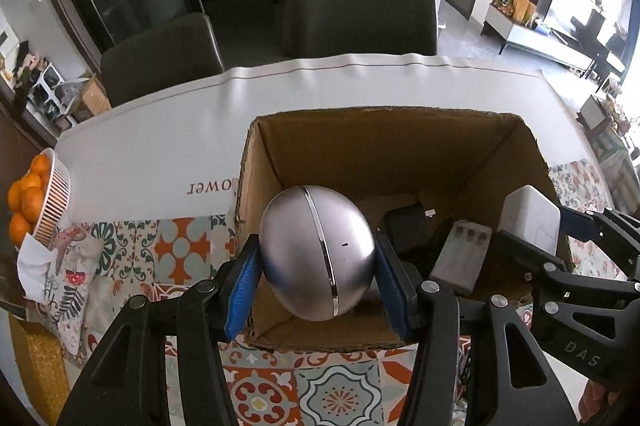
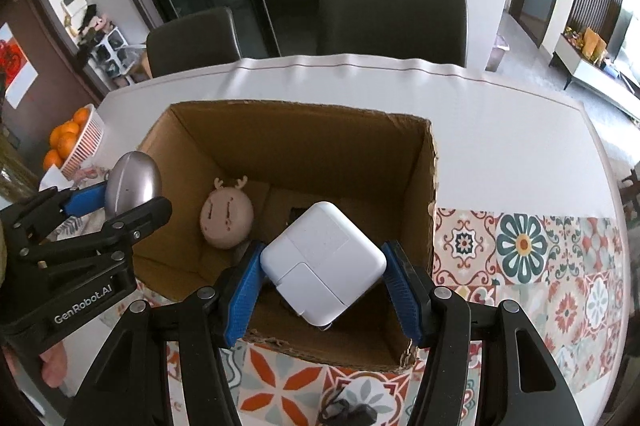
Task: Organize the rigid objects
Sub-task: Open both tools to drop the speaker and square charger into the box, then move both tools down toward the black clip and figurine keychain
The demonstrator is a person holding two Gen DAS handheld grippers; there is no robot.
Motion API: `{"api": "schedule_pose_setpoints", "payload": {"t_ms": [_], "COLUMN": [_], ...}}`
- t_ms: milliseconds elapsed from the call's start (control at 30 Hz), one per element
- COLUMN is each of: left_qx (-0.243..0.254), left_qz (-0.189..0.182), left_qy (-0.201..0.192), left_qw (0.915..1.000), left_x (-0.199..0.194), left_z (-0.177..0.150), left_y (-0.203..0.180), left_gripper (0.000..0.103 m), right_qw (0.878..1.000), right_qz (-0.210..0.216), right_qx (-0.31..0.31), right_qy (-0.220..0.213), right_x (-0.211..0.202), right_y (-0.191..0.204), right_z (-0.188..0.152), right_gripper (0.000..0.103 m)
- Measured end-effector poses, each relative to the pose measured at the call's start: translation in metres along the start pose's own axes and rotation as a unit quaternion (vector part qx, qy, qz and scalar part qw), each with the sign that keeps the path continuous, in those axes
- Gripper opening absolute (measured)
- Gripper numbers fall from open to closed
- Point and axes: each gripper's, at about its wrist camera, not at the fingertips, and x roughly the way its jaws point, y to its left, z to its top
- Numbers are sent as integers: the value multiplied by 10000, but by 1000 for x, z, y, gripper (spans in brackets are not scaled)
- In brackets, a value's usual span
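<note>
My left gripper (image 1: 315, 244) is shut on a silver egg-shaped object (image 1: 318, 254) and holds it over the near left part of an open cardboard box (image 1: 384, 146). In the right wrist view the egg (image 2: 134, 184) hangs at the box's left rim (image 2: 300, 146). My right gripper (image 2: 322, 256) is shut on a white square charger (image 2: 324, 262) over the box's near right side. At the right of the left wrist view the charger (image 1: 530, 222) shows too. Inside the box lie a beige deer-face ball (image 2: 227, 222), a grey block (image 1: 464, 258) and a black item (image 1: 404, 226).
The box stands on a table with a patterned tile cloth (image 2: 520, 258) and a white sheet (image 1: 160, 130). A white basket of oranges (image 1: 40, 194) sits at the left edge. Two dark chairs (image 1: 364, 14) stand behind. A small dark object (image 2: 348, 410) lies near the front.
</note>
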Motion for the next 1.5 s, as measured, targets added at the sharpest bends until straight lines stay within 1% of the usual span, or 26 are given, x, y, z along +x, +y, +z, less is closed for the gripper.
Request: {"api": "schedule_pose_setpoints", "payload": {"t_ms": [67, 167, 233, 333, 367, 400, 433, 467, 500, 567, 633, 800, 967, 1033, 1100, 1167, 1300, 1500], "left_qx": [3, -12, -15, -30, -52, -67, -80, -94, -104, -131, -176, -247, -255, -260, -216, -151, -71, -67], "left_qz": [-25, 43, 102, 189, 225, 254, 278, 294, 308, 330, 299, 256, 246, 292, 336, 303, 215, 121], "left_qy": [70, -9, -44, -142, -188, -227, -272, -318, -348, -414, -516, -680, -891, -1066, -1170, -1233, -1268, -1157], "left_qw": [10000, 10000, 9999, 9997, 9996, 9994, 9992, 9990, 9989, 9985, 9981, 9971, 9954, 9935, 9923, 9918, 9917, 9932], "left_x": [2, -2, -5, -12, -16, -18, -22, -25, -28, -36, -44, -62, -82, -92, -99, -104, -109, -104], "left_z": [-1, -1, -1, -3, -5, -6, -7, -9, -11, -16, -22, -34, -45, -51, -56, -61, -71, -89], "left_y": [0, 1, 2, 5, 6, 7, 8, 9, 10, 11, 11, 10, 4, 1, -4, -9, -16, -23], "left_gripper": [54, 55, 61, 63, 65, 69, 71, 71, 72, 76, 83, 88, 88, 88, 89, 89, 90, 90], "right_qw": [10000, 10000, 10000, 9999, 9999, 9999, 10000, 10000, 10000, 9998, 9996, 9979, 9961, 9953, 9947, 9944, 9936, 9934], "right_qz": [24, 27, 39, 85, 92, 76, 51, 12, -41, -126, -212, -391, -498, -519, -517, -503, -504, -519], "right_qx": [19, 24, 32, 36, 41, 50, 46, 27, -2, -36, -4, 7, 57, 98, 114, 120, 176, 310], "right_qy": [17, 48, 67, 84, 81, 78, 54, 19, -26, -115, -196, -509, -725, -806, -881, -920, -992, -979], "right_x": [2, 3, 4, 5, 4, 3, 2, -1, -4, -11, -21, -48, -72, -81, -89, -94, -100, -98], "right_y": [-1, -2, -3, -2, -2, -1, 0, 1, 2, 5, 7, 9, 6, 5, 4, 4, 0, -3], "right_z": [-1, -2, -2, -1, -2, -2, -2, -2, -3, -5, -11, -25, -37, -43, -51, -58, -74, -96], "right_gripper": [59, 59, 59, 59, 60, 62, 67, 69, 69, 70, 72, 75, 76, 76, 76, 76, 76, 76]}}
